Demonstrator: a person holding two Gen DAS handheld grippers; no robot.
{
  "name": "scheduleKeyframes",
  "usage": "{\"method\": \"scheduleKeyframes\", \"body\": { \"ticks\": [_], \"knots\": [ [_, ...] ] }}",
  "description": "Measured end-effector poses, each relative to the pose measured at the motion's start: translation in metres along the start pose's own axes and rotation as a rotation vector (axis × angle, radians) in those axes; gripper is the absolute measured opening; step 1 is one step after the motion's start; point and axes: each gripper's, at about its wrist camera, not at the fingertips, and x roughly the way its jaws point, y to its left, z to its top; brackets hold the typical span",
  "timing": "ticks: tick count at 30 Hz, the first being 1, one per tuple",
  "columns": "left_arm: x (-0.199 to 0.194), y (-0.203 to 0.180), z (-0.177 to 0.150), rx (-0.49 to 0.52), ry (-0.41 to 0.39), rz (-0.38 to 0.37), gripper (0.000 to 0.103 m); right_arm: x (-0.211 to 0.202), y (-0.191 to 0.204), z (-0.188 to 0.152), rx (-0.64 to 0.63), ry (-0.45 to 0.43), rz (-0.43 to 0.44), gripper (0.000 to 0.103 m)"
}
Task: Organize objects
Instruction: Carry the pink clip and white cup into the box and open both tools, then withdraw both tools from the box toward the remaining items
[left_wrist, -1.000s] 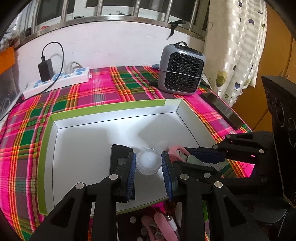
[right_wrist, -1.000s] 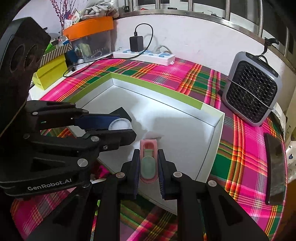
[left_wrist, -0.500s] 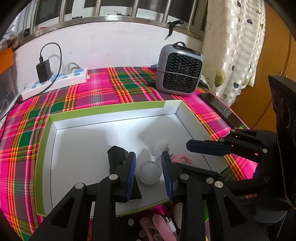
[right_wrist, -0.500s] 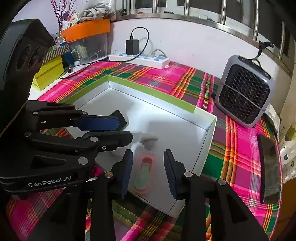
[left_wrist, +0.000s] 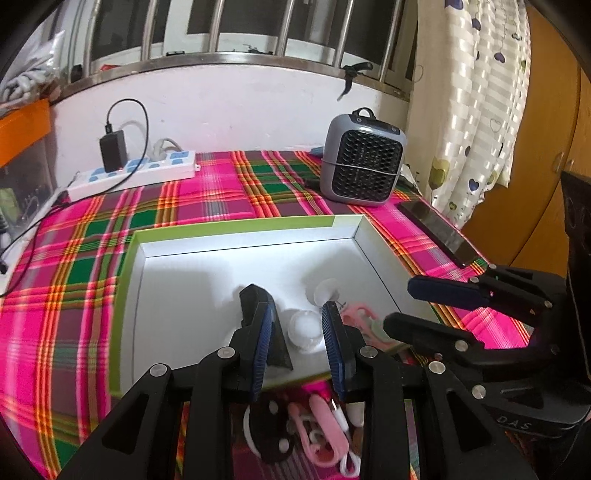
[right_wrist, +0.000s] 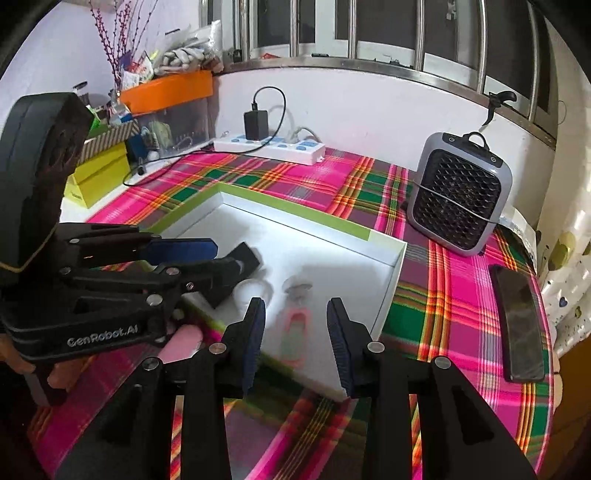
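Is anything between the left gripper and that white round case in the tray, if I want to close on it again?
Nothing visible blocks it. The white round case sits in the white tray, in line with the open left gripper. The black block lies close beside the left finger, and the pink case is off to the right.

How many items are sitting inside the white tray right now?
4, all near the front edge of the white tray: a black wedge, a clear round container, a white suction hook behind it, and a pink clip rightmost. Grippers may hide more.
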Motion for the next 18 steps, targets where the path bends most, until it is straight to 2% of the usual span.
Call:
{"method": "scheduleKeyframes", "body": {
  "ticks": [18],
  "knots": [
    [-0.040, -0.016, -0.038, 0.012, -0.023, -0.025, 0.027, -0.019, 0.014, -0.031, 0.040, 0.015, 0.064, 0.036]
  ]
}}
